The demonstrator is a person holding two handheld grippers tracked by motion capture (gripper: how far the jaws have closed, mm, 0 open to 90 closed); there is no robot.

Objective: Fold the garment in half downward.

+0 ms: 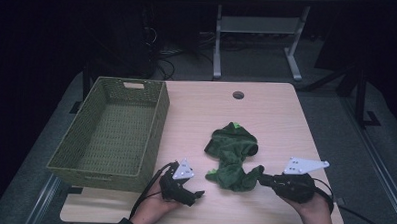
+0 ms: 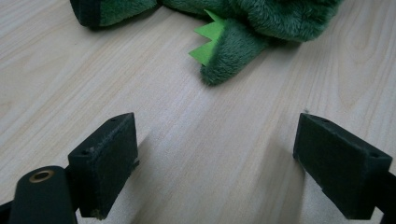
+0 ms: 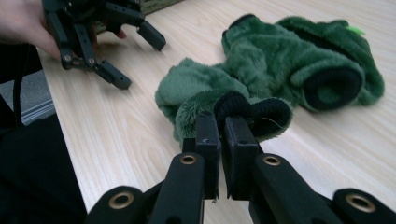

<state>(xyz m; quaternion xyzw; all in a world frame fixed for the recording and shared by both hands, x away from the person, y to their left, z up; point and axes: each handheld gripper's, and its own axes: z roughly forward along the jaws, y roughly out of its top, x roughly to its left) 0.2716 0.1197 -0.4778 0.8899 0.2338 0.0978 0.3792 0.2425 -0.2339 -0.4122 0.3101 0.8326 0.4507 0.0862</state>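
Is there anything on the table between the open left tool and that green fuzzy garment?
No, just bare wood between the left tool and the garment, as the left gripper view shows.

Your basket [image 1: 111, 129] sits along the table's [image 1: 276, 119] left edge, running from the far corner almost to the near edge. The plush [image 1: 232, 155] lies in the middle of the table, nearer the front edge. Your left gripper [image 1: 199, 194] rests by the near edge, just right of the basket's near corner; your right gripper [image 1: 260, 178] is at the plush's right end, toward the near right corner.
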